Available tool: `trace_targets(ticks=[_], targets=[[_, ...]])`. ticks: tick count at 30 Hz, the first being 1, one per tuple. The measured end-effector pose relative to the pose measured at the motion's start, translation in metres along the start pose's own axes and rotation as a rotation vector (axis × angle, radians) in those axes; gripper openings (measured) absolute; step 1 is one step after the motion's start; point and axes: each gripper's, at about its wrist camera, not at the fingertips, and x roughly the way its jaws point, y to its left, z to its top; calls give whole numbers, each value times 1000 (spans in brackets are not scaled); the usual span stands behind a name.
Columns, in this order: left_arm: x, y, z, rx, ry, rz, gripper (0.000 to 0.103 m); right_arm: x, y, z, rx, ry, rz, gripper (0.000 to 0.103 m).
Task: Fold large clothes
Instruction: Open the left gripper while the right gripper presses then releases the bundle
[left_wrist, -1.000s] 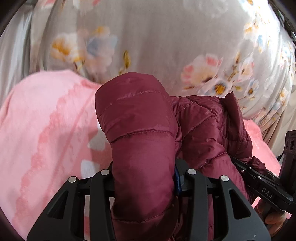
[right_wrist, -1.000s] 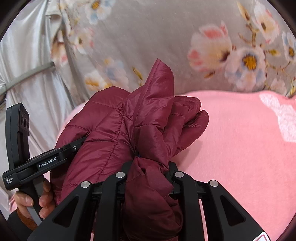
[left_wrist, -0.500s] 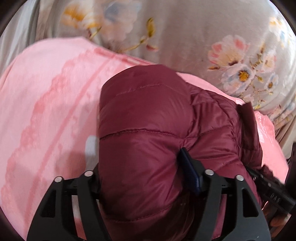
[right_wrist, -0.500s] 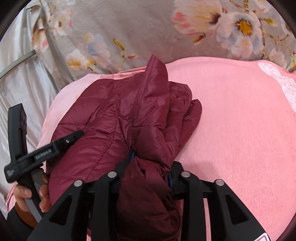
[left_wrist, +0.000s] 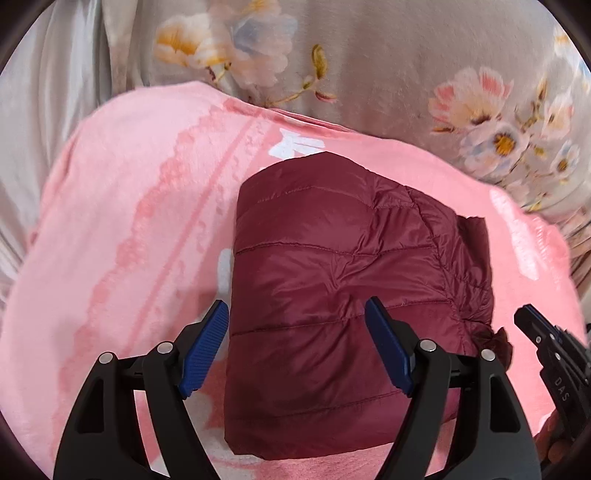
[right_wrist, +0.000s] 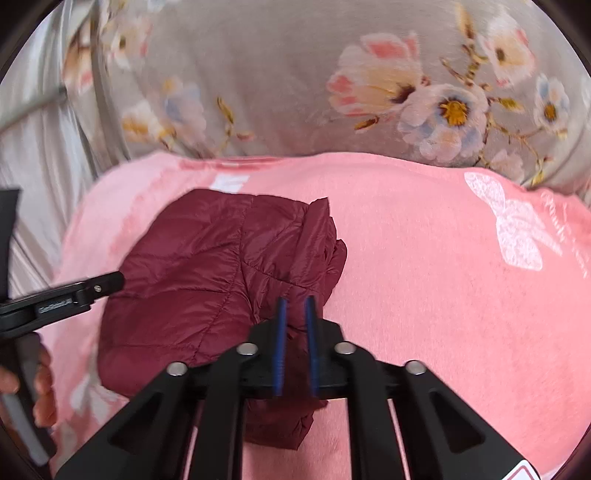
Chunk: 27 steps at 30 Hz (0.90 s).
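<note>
Your left hand-held gripper (left_wrist: 295, 350) is opening, its jaws wide astride the jacket (left_wrist: 351, 295) without pinching it. Your right hand-held gripper (right_wrist: 295, 343) has its jaws nearly together with nothing between them. The jacket lies as a compact folded bundle at mid-frame on the pink blanket (left_wrist: 129, 221). Folding looks essentially done; at most the bunched right edge needs tidying.
</note>
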Motion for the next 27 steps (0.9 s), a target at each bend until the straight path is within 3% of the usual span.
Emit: trace_targets(ticks=[6,8,15,24,27], targets=[[22,-12,-21,18,84,56,80,30,9,-31,15,132,5,4],[26,-13,-29,31,71,89,90,33,11,-43,14,143,1,4],[38,-11,-44,6,54,99,96,40,6,-62,62,132,17,4],[47,-13,-55,2,20,121,98,39,22,-73,-28,54,-75,3],[49,-13,-58,2,2,124,98,39,19,-72,-17,52,-62,3]])
